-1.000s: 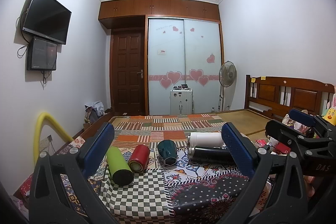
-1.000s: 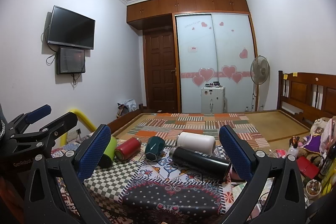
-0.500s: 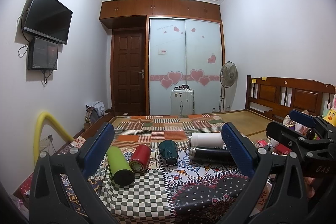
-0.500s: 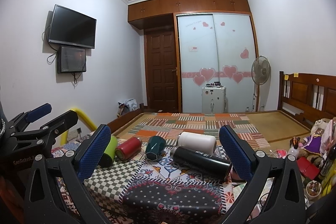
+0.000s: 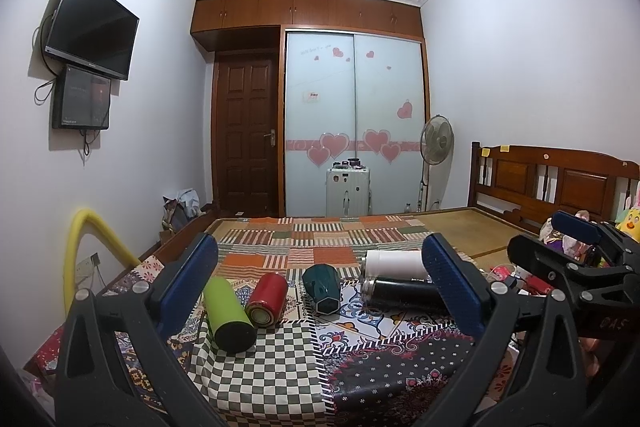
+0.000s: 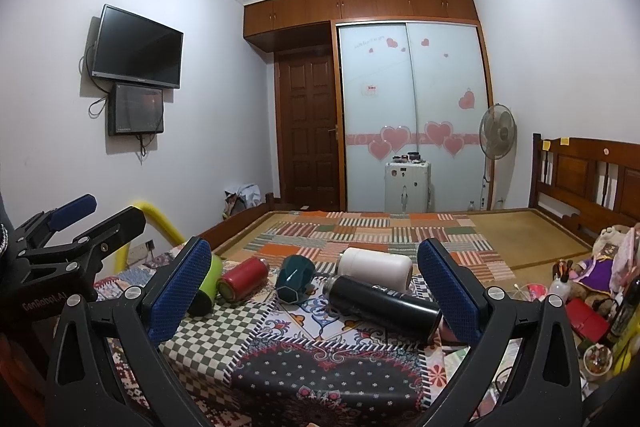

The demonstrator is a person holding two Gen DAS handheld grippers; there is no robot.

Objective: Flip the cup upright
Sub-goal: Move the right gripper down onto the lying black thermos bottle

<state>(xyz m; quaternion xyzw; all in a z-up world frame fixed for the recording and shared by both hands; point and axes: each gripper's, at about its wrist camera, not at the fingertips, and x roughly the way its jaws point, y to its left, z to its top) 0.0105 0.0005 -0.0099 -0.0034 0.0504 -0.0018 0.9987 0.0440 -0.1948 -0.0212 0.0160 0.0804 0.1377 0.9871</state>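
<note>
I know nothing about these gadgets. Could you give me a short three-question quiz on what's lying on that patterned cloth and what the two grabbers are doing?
1. True or false: all five containers on the patterned cloth lie on their sides.
2. Which container lies directly in front of the white bottle? A) green bottle B) black bottle C) red cup
3. Fill in: the left gripper and right gripper both stand ____ with nothing between their fingers.

Key
1. True: green bottle, red cup, teal cup, white bottle and black bottle are all tipped over.
2. B
3. open
</note>
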